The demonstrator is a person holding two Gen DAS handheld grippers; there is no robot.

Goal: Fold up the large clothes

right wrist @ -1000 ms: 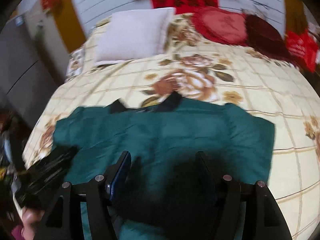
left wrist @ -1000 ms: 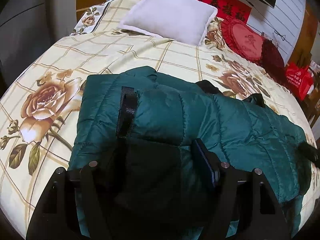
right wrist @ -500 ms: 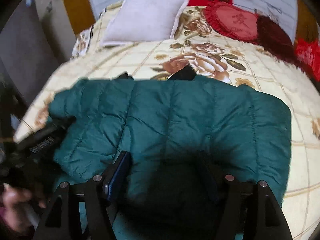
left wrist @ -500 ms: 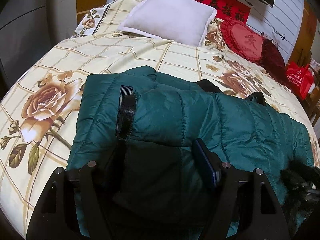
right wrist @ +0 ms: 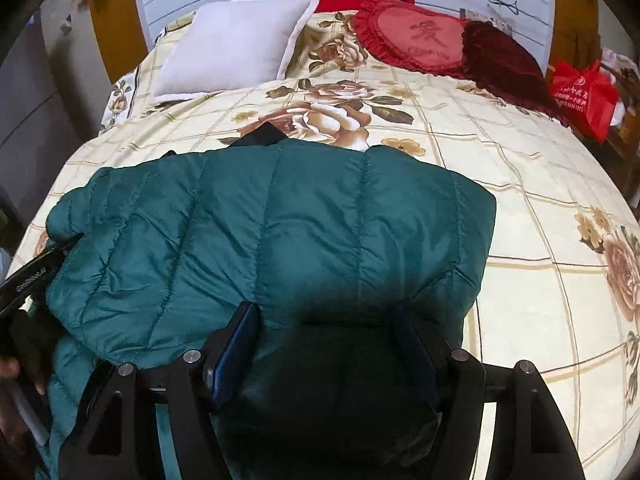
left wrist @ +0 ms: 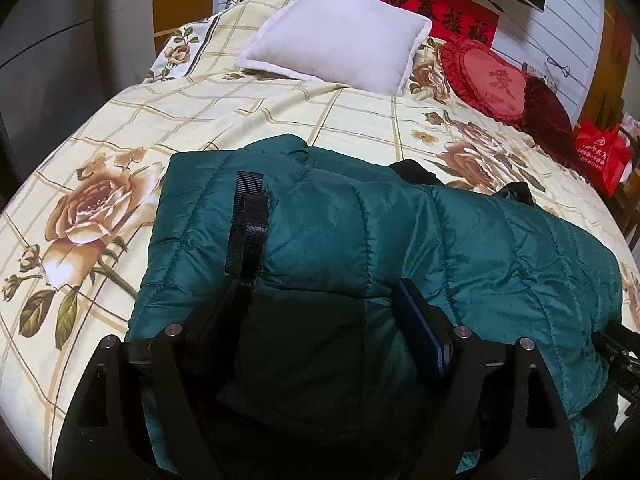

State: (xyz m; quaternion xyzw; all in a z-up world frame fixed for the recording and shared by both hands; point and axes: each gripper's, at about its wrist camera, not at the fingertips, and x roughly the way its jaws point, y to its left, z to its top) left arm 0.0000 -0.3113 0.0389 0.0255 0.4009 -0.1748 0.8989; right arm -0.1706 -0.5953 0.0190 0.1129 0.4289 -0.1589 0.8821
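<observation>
A dark green quilted puffer jacket (left wrist: 400,240) lies folded across the near part of the bed; it also fills the right wrist view (right wrist: 280,232). A black strap (left wrist: 248,224) lies on its left end. My left gripper (left wrist: 320,308) is open, its jaws wide apart with the jacket's near edge bulging between them. My right gripper (right wrist: 328,332) is open too, straddling the jacket's near edge. The left gripper's body shows at the left edge of the right wrist view (right wrist: 28,272). Whether the pads touch the fabric is hidden.
The bed (left wrist: 280,120) has a cream floral check cover. A white pillow (left wrist: 340,36), a red heart cushion (left wrist: 496,80) and a dark red cushion (left wrist: 548,116) lie at its head. A red bag (left wrist: 600,152) stands at the far right. Grey cupboards stand left.
The right gripper has swung in over the jacket and steadied; its view has sharpened. The left gripper has barely moved. The jacket lies as before.
</observation>
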